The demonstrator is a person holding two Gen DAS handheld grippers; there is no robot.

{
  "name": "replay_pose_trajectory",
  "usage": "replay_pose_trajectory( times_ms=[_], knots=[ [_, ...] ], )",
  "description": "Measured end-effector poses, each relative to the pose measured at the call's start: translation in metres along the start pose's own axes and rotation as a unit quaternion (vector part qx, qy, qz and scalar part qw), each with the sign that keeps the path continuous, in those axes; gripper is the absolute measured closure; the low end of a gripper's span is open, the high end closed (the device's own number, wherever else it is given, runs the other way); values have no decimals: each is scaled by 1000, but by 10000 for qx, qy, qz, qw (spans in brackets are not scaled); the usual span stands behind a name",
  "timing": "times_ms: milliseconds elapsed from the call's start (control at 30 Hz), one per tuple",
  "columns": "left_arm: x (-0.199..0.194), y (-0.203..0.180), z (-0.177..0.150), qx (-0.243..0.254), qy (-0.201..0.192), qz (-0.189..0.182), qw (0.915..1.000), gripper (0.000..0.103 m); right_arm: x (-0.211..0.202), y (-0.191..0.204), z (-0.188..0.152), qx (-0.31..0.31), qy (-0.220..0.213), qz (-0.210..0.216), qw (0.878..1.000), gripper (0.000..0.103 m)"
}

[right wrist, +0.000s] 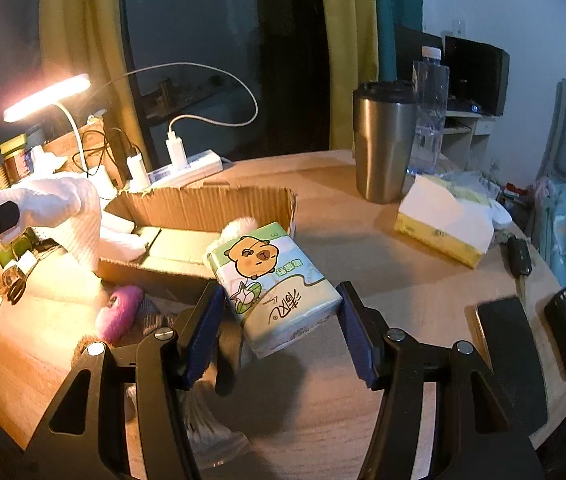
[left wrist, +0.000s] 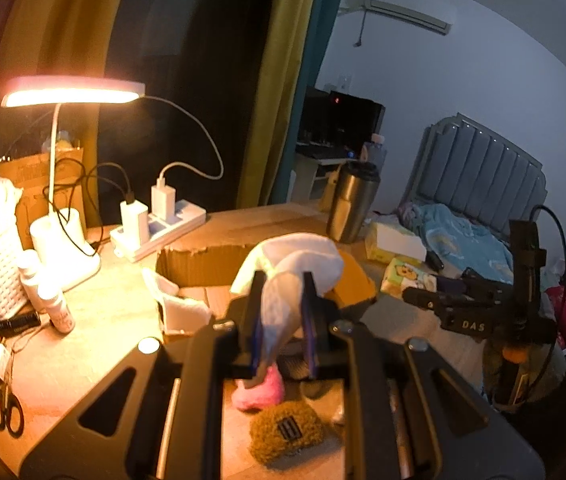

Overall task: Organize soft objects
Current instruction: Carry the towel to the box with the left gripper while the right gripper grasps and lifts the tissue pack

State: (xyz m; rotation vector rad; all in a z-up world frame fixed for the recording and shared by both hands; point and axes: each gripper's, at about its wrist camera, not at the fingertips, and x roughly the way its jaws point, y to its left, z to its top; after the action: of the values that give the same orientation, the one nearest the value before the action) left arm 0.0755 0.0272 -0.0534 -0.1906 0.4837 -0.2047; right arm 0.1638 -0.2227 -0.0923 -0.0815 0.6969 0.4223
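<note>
The white sock (left wrist: 283,300) hangs pinched in your left claw (left wrist: 283,320), its toe drooping toward the bench (left wrist: 123,312) while the upper part flops over the cardboard box (left wrist: 203,264). Gripped near the middle like that, it dangles free of the pink fuzzy item (left wrist: 261,394) and the brown fuzzy item (left wrist: 287,432) lying below, so it should lift clear without dragging them along. Your right claw (right wrist: 279,312) is clamped across the width of the tissue pack (right wrist: 271,284) with the cartoon animal, pads on its two long sides; that grip holds the pack tilted off the bench, its far end toward the box.

The box sits open-topped just beyond both claws. Inside, a white soft piece (right wrist: 121,236) rests against the left wall, and something pale and fluffy (right wrist: 239,226) shows behind the tissue pack, though I cannot tell whether it lies in the box. Most of the floor looks bare, so both loads should fit.
</note>
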Motion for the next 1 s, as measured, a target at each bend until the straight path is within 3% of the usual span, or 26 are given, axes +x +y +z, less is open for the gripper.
replay_pose_trajectory(
  times_ms=[500, 1000],
  knots=[
    [24, 13, 13, -86, -132, -2, 9999, 87, 22, 10, 20, -132, 40, -21, 9999, 42],
    [80, 25, 2, -147, 260, 214, 9993, 87, 60, 13, 39, -75, 90, 41, 9999, 42]
  ],
)
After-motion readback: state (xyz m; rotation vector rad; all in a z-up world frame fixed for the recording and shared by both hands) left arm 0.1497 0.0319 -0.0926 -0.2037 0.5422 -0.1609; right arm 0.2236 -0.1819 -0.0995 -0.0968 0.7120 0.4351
